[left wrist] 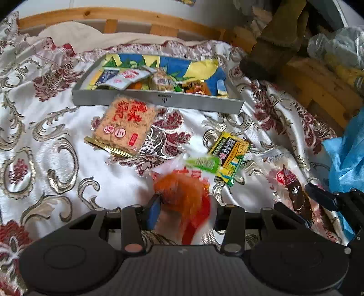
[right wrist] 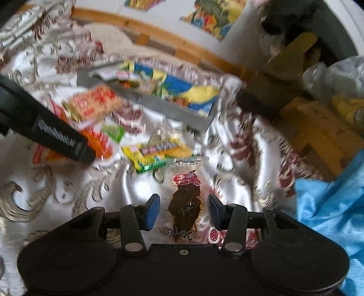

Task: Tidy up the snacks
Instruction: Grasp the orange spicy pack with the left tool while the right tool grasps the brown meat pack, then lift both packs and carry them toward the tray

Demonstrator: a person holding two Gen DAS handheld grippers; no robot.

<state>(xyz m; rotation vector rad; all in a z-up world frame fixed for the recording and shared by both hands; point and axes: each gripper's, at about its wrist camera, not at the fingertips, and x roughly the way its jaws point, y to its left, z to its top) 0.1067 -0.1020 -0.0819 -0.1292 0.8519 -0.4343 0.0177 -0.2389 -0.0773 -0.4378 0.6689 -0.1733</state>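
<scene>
We see a bed spread with a white satin cover (left wrist: 56, 159) patterned in gold scrolls and dark red flowers, filling most of both views, with a wooden bed frame (left wrist: 127, 16) across the top. In the upper middle of the left wrist view sits a grey tray (left wrist: 159, 101) lined with blue and yellow paper, holding several snack packets. Touching its front wall, just below and left of centre, lies a tan rice-cracker packet (left wrist: 124, 124) with red characters. A crumpled blue sheet (left wrist: 348, 157) fills the right edge.

Right of centre in that view lies a yellow and green packet (left wrist: 229, 154). Beside it, at lower centre, an orange and white packet (left wrist: 182, 193) with a green label sits blurred between the fingers of the left gripper (left wrist: 183, 211). We can see only 1 blue pad, against the packet's left side, so we cannot tell whether the grip is closed on it.

In the right wrist view, the right gripper (right wrist: 184, 211) holds its fingers apart on either side of a clear packet of dark brown snack (right wrist: 185, 200) with a red label, lying on the cover at lower centre; neither pad touches it. The left gripper's dark body crosses the left side of this view.
</scene>
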